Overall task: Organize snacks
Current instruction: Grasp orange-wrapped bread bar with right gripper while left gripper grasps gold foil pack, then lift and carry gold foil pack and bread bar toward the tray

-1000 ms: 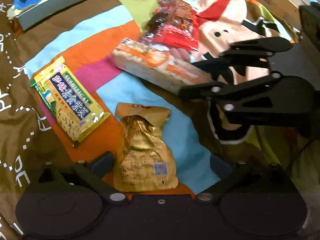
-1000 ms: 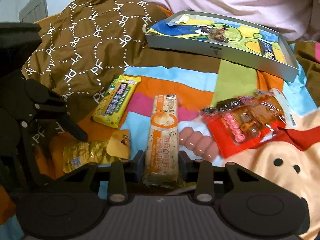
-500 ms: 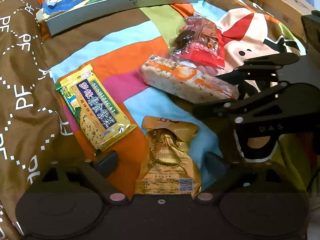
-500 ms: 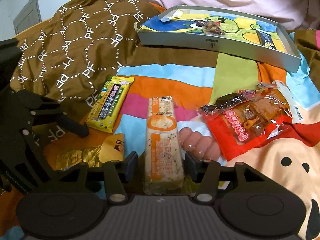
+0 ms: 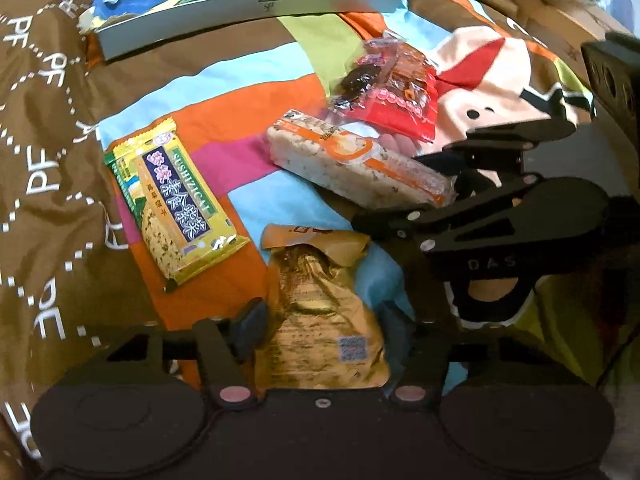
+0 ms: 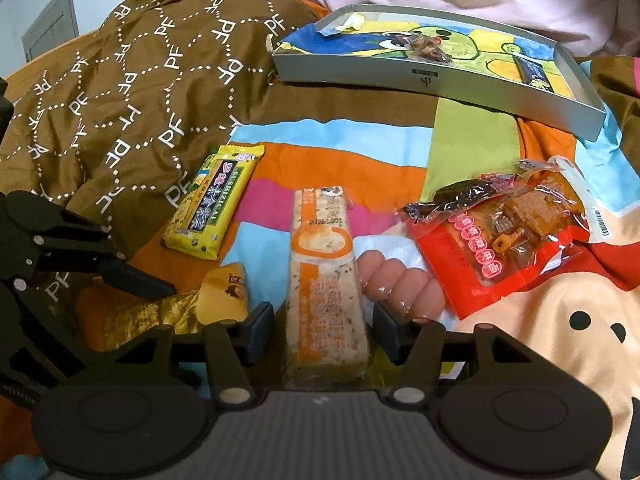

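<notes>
Pickup is in hand: the left gripper (image 5: 320, 326) is closing around the gold foil pouch (image 5: 320, 312) on the patchwork blanket (image 5: 248, 92); the right gripper (image 6: 324, 326) stands parted, straddling the orange-banded rice bar (image 6: 324, 280) ungripped; transfer to the grey tray (image 6: 436, 76) is judged next

My 2 cameras ride behind each tool, looking steeply down at the bed from close up. The left one faces the gold packet (image 5: 320, 312); the right faces the orange bar (image 6: 326, 280). Both share these snacks and the grey tray (image 5: 248, 12).
</notes>
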A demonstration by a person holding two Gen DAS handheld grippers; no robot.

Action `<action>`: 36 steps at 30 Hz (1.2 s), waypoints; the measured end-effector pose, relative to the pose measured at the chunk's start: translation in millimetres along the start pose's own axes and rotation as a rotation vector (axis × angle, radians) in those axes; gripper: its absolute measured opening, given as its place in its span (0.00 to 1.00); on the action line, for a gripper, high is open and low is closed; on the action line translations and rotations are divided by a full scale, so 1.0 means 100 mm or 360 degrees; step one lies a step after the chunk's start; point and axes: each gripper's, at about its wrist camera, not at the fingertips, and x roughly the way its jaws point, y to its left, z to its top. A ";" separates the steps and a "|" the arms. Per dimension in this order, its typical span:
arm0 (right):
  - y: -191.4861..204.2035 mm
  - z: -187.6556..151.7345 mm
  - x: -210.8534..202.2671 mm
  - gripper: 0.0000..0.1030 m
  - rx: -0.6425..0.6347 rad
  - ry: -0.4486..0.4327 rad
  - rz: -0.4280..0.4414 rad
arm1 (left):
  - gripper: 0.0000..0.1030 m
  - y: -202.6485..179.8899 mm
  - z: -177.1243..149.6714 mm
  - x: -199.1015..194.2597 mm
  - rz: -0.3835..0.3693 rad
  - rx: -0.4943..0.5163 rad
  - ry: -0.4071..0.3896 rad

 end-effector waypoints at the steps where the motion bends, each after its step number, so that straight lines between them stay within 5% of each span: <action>1: 0.00 0.00 0.00 0.58 0.0002 0.0001 0.0001 | 0.59 0.00 0.00 -0.01 0.0002 -0.0022 -0.0005; 12: -0.01 0.01 0.01 0.57 0.0010 0.0012 0.0004 | 0.62 -0.01 0.08 0.08 0.0045 -0.0171 -0.0026; 19: 0.01 0.00 0.03 0.56 -0.0013 0.0026 0.0000 | 0.57 -0.05 0.09 0.09 0.0062 -0.0130 -0.0011; 24: 0.04 -0.01 -0.03 0.42 -0.0090 0.0024 -0.0053 | 0.50 -0.03 0.08 0.06 0.0034 -0.0116 -0.0007; 36: 0.10 -0.07 0.04 0.44 -0.0186 -0.0002 -0.0107 | 0.50 0.21 0.10 0.04 0.0024 -0.0210 -0.0050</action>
